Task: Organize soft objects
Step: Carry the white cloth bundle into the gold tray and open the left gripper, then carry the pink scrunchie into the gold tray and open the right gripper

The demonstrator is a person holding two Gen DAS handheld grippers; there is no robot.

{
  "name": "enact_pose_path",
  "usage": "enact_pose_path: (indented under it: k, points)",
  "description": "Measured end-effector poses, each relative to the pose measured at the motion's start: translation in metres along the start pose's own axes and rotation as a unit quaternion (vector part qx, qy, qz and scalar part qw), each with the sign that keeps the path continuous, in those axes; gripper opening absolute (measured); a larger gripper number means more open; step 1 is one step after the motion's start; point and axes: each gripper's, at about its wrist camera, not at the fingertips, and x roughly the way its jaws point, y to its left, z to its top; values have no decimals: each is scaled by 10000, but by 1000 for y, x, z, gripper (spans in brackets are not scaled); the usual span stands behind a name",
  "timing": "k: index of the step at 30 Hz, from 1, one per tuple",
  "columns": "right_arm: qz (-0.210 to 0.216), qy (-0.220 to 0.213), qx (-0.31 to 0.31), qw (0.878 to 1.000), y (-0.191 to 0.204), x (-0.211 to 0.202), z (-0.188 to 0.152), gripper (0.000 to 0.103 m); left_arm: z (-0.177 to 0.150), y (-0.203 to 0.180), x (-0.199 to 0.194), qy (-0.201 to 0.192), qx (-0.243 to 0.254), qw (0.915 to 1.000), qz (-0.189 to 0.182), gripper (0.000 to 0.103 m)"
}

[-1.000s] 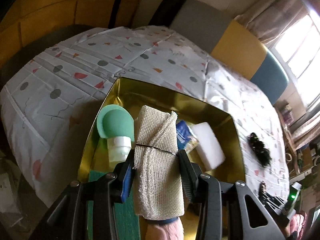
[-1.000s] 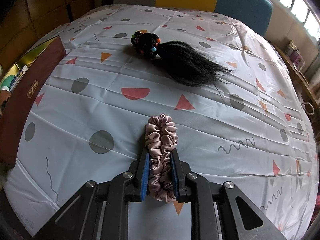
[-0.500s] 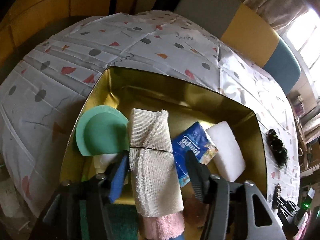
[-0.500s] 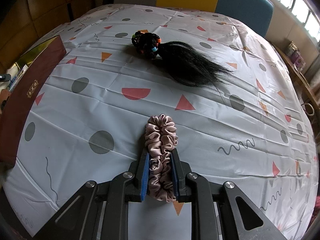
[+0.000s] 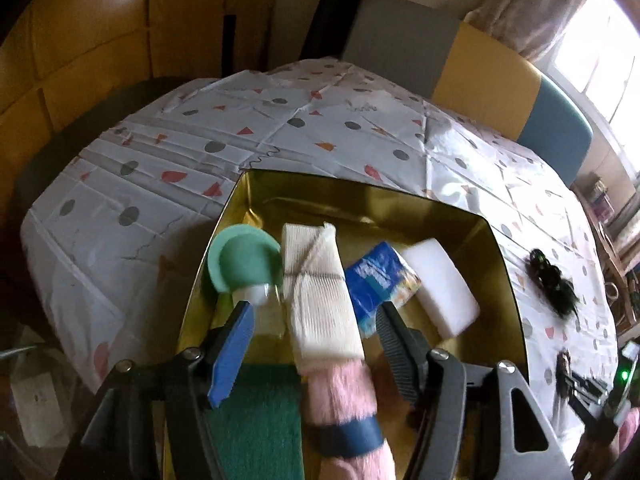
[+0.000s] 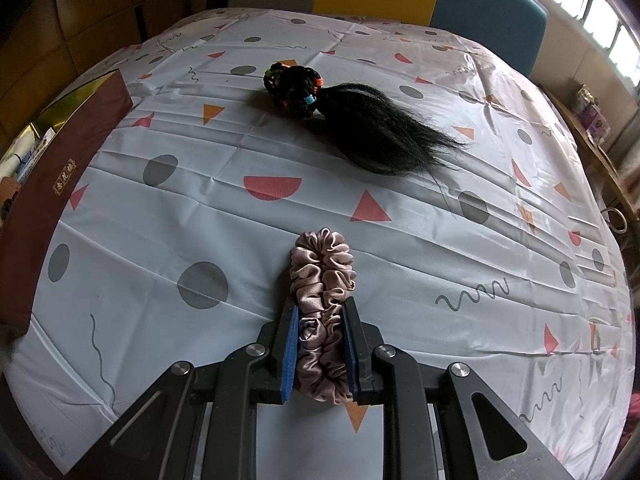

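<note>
My left gripper (image 5: 316, 332) is open above a gold-lined box (image 5: 360, 196). A rolled beige mesh cloth (image 5: 320, 300) lies in the box between the spread fingers, free of both. Beside it lie a green bottle (image 5: 244, 264), a blue tissue pack (image 5: 380, 280), a white sponge (image 5: 440, 284), a pink fluffy item (image 5: 344, 396) and a green pad (image 5: 260, 420). My right gripper (image 6: 322, 340) is shut on a pink satin scrunchie (image 6: 322, 280) just above the tablecloth. A black hairpiece (image 6: 360, 124) lies farther ahead.
The box's brown outer wall (image 6: 52, 184) stands at the left in the right wrist view. The patterned tablecloth (image 6: 200, 200) covers the table. Chairs (image 6: 480, 12) stand at the far edge. The hairpiece (image 5: 552, 284) also shows right of the box in the left wrist view.
My left gripper opened and let go of the mesh cloth, which now lies in the box, then drew back a little. The right gripper with the scrunchie has not moved.
</note>
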Motion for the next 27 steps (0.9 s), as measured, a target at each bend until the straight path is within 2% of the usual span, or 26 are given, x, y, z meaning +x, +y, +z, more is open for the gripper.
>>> enact_pose_path:
  k: [7,12,20,27]
  points:
    - [-16,4,-25,10000,0,0,0,20,-31,-17,-29,-230,444,9987,136,64]
    - [-37,-7,-57,10000,1,0,0,20,-46,-26,-45,-358,626,9973,104,64]
    - [-112,-30,-109,9999,3,-1,0,20,-57,-32,-63,-603,714,9956,83,64]
    - [-96,-29,-64,9999,3,-1,-1,19,-61,-29,-69,-664,750,9949,69,64]
